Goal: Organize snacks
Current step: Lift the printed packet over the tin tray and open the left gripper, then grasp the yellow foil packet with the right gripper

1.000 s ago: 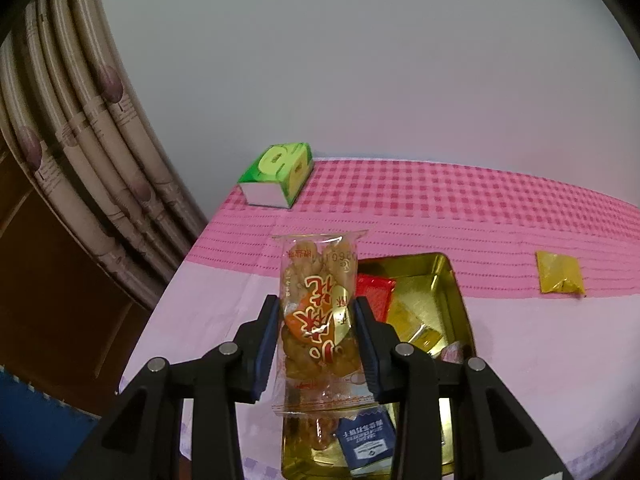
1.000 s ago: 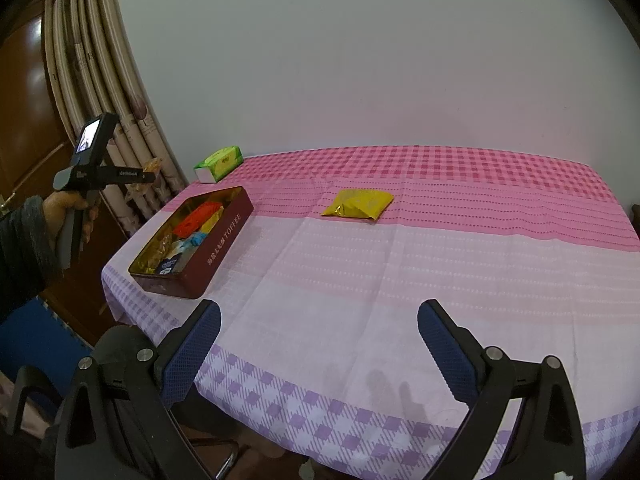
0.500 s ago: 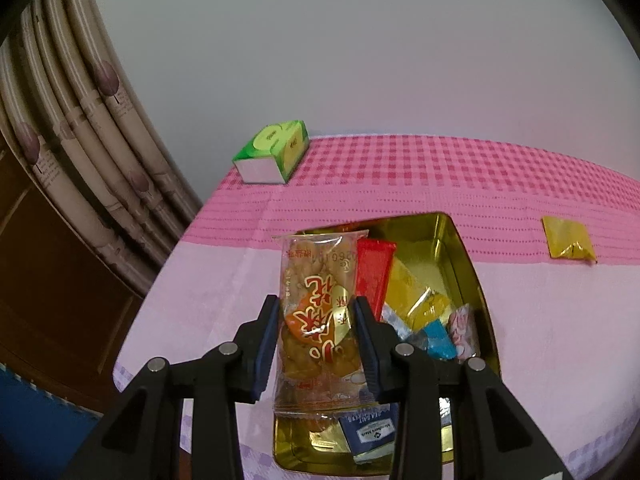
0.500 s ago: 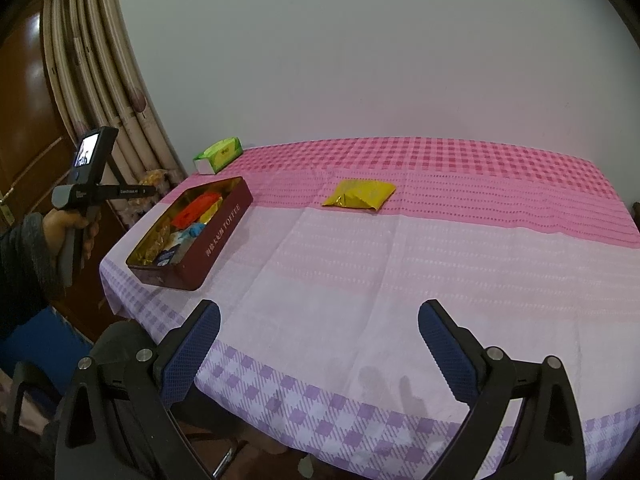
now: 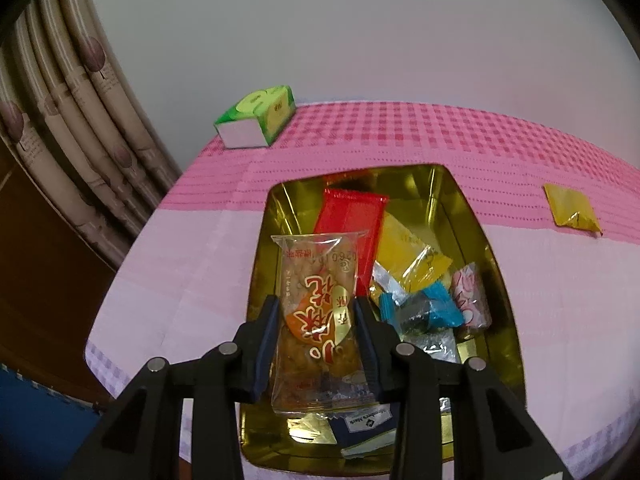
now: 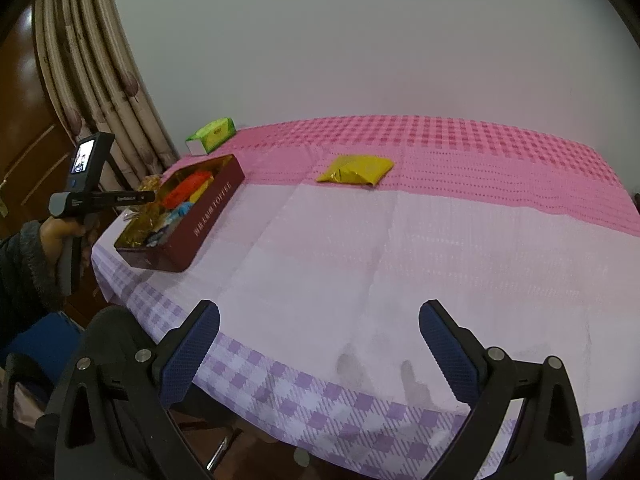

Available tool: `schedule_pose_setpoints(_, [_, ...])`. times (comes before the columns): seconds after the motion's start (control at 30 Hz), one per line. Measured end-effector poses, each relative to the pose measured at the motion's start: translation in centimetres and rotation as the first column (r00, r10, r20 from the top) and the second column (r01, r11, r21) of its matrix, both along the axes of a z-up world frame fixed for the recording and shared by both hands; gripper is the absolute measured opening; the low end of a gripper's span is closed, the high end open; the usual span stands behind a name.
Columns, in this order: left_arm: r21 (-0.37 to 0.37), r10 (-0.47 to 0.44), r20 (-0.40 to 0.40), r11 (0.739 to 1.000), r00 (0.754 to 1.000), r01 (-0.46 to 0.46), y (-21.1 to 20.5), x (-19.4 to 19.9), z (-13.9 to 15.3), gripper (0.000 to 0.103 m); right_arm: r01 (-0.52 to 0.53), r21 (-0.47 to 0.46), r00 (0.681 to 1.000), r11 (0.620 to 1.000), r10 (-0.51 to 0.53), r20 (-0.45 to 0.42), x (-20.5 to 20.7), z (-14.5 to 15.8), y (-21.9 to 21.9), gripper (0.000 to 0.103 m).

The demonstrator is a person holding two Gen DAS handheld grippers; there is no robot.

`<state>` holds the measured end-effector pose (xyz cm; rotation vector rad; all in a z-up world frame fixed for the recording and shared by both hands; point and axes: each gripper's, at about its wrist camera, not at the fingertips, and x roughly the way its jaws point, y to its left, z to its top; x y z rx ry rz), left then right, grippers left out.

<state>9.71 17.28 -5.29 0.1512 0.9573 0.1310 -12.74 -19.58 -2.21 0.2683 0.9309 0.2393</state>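
Gold-lined tin point(image 5: 496, 280) already holds several snacks, left gripper point(image 5: 316, 316) clamps a clear snack packet point(image 5: 316, 280) above it, right gripper point(image 6: 320, 344) gapes empty, and a yellow packet point(image 5: 570, 210) waits at two o'clock on the cloth

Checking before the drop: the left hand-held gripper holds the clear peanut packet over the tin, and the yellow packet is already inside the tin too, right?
Not quite. The yellow packet lies on the pink cloth, apart from the tin, as the right wrist view shows. The rest stands.
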Motion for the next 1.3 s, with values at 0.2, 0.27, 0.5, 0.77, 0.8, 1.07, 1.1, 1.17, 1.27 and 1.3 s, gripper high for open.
schedule_pose_setpoints(0.2, [-0.073,0.017,0.035,0.997,0.999,-0.015,1.2,-0.8,-0.6,0.055,-0.01,-0.024,0.999,1.0,0.009,-0.048,0.6,-1.8,0.2,0.1])
schedule_pose_setpoints(0.27, [-0.12,0.009,0.068,0.993,0.998,0.0,1.8,-2.1,0.0,0.055,-0.014,-0.038,0.998,0.999,0.011,-0.066,1.0,-2.5,0.3,0.101])
schedule_pose_setpoints(0.5, [-0.147,0.007,0.155,0.989,0.988,0.016,4.0,-9.6,2.8,0.062,-0.044,-0.096,0.993,0.994,0.033,-0.11,4.4,-4.8,0.8,0.102])
schedule_pose_setpoints(0.77, [-0.185,-0.017,0.238,0.981,0.971,0.062,3.4,-15.5,5.2,0.064,-0.082,-0.158,0.993,0.984,0.068,-0.094,15.6,-6.2,2.6,0.102])
schedule_pose_setpoints(0.8, [-0.185,-0.034,0.243,0.98,0.969,0.08,3.2,-15.5,5.2,0.064,-0.079,-0.172,0.993,0.982,0.063,-0.095,16.9,-6.5,2.9,0.102])
schedule_pose_setpoints(1.07, [-0.212,-0.077,0.236,0.969,0.969,0.128,2.6,-14.9,4.6,0.064,0.019,-0.217,0.985,0.976,-0.055,-0.162,26.3,-10.3,4.1,0.102])
schedule_pose_setpoints(1.1, [-0.215,-0.079,0.235,0.968,0.969,0.131,2.6,-15.0,4.6,0.064,0.023,-0.208,0.98,0.978,-0.063,-0.188,27.1,-11.0,4.0,0.102])
schedule_pose_setpoints(1.17, [-0.216,-0.089,0.23,0.966,0.969,0.139,2.5,-14.9,4.5,0.064,0.03,-0.232,0.973,0.972,-0.082,-0.217,27.9,-12.0,4.0,0.103])
schedule_pose_setpoints(1.27, [-0.224,-0.092,0.238,0.964,0.967,0.147,2.4,-14.9,4.6,0.064,0.037,-0.238,0.976,0.97,-0.087,-0.2,28.3,-12.0,4.3,0.093])
schedule_pose_setpoints(1.3, [-0.226,-0.091,0.238,0.963,0.967,0.147,2.4,-14.8,4.6,0.064,0.041,-0.242,0.979,0.969,-0.087,-0.185,28.2,-11.8,4.5,0.087])
